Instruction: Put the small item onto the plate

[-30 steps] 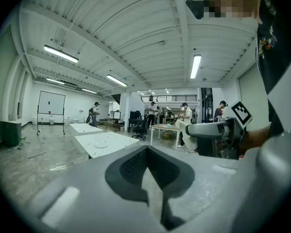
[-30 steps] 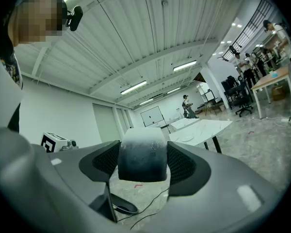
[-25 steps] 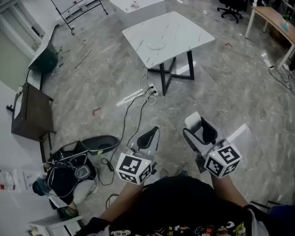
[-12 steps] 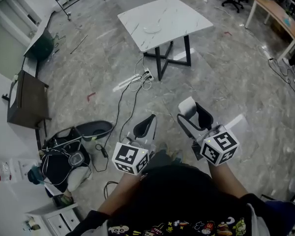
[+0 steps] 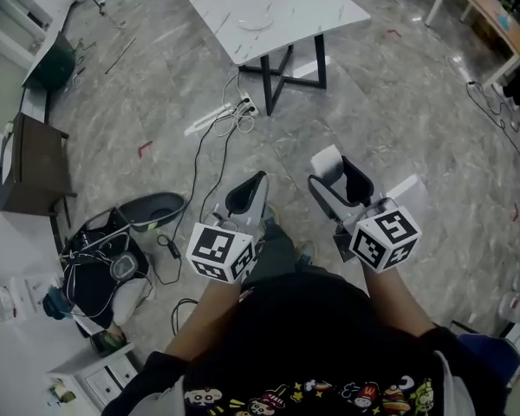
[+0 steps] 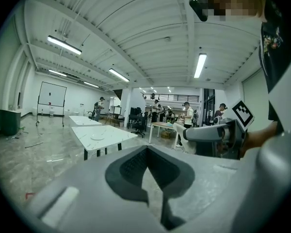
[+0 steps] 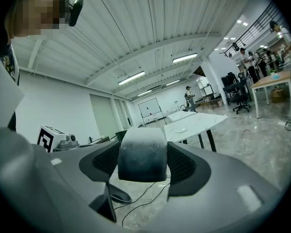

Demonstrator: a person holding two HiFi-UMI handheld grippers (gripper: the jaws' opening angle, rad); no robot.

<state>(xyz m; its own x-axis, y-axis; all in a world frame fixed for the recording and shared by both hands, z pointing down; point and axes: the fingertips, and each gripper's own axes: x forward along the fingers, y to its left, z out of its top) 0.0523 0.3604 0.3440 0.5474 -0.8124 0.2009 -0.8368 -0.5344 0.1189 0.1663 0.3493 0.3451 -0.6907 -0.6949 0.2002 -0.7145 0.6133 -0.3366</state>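
A white plate [image 5: 254,20] lies on a white marble table [image 5: 321,7] some way ahead across the floor; it also shows as the plate [image 7: 181,129] in the right gripper view and the plate [image 6: 97,137] in the left gripper view. My right gripper [image 5: 334,170] is held at waist height, shut on a small white-and-grey block [image 5: 327,158]. That block [image 7: 141,153] fills the gap between the jaws of the right gripper [image 7: 141,171]. Beside it, my left gripper [image 5: 256,182] is shut with nothing in it, and in its own view the left gripper [image 6: 146,154] has its jaws touching.
A power strip with cables [image 5: 217,118] lies on the floor between me and the table. At the left are a black bag pile [image 5: 113,271], a dark bowl-shaped thing [image 5: 152,206] and a dark desk [image 5: 30,163]. A wooden desk [image 5: 490,11] stands far right. People stand far off.
The table and plate now sit higher in the head view and look slightly larger. Both grippers keep the same pose, the right one still holding the block.
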